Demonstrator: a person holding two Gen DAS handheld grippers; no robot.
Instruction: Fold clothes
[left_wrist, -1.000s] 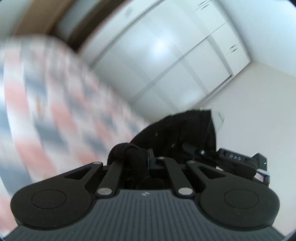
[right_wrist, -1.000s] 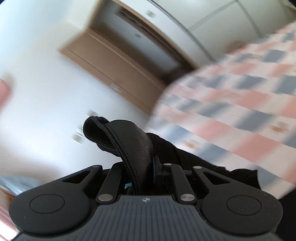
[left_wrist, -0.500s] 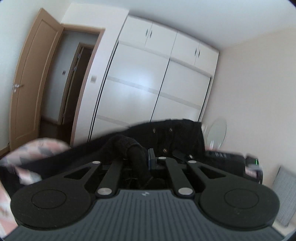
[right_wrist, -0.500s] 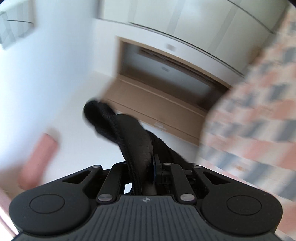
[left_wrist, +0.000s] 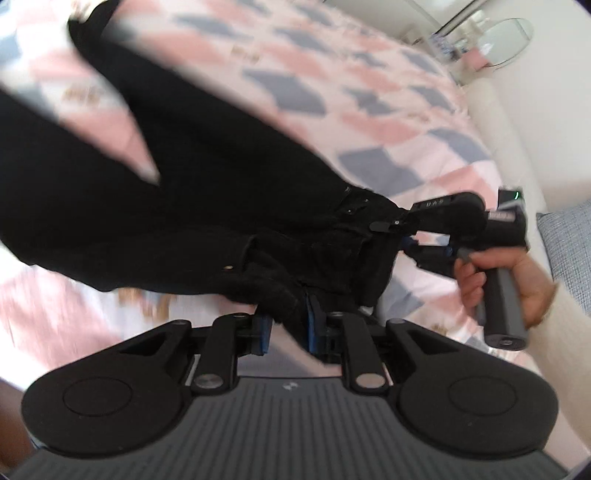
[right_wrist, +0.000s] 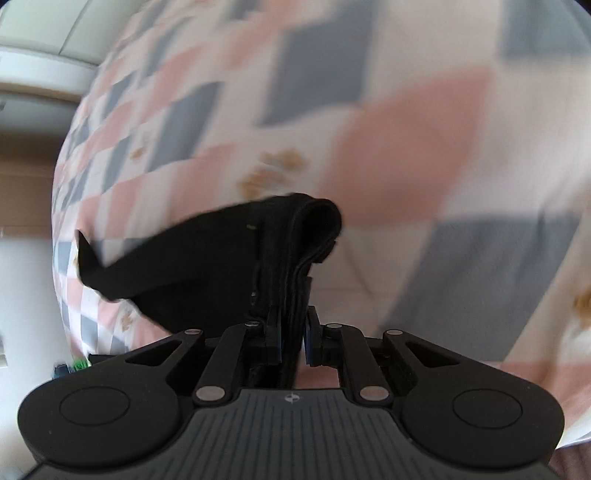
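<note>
Black trousers (left_wrist: 192, 192) fill the near ground of the left wrist view, their waistband bunched between the blue-padded fingers of the left gripper (left_wrist: 289, 328), which is clenched on the cloth. Just right of it, the right gripper (left_wrist: 400, 225) bites the other end of the waistband, a hand (left_wrist: 517, 280) in a pale sleeve wrapped round its grey handle. From the right wrist view the same gripper (right_wrist: 293, 338) pinches a thick folded edge of the trousers (right_wrist: 207, 258), which curls over its tips and trails away to the left. Beyond, the legs stretch far and left across a bedspread (left_wrist: 369, 92) checked in pink, grey and white. Farther off, at the far right, a round mirror (left_wrist: 506, 35) stands against a pale wall.
</note>
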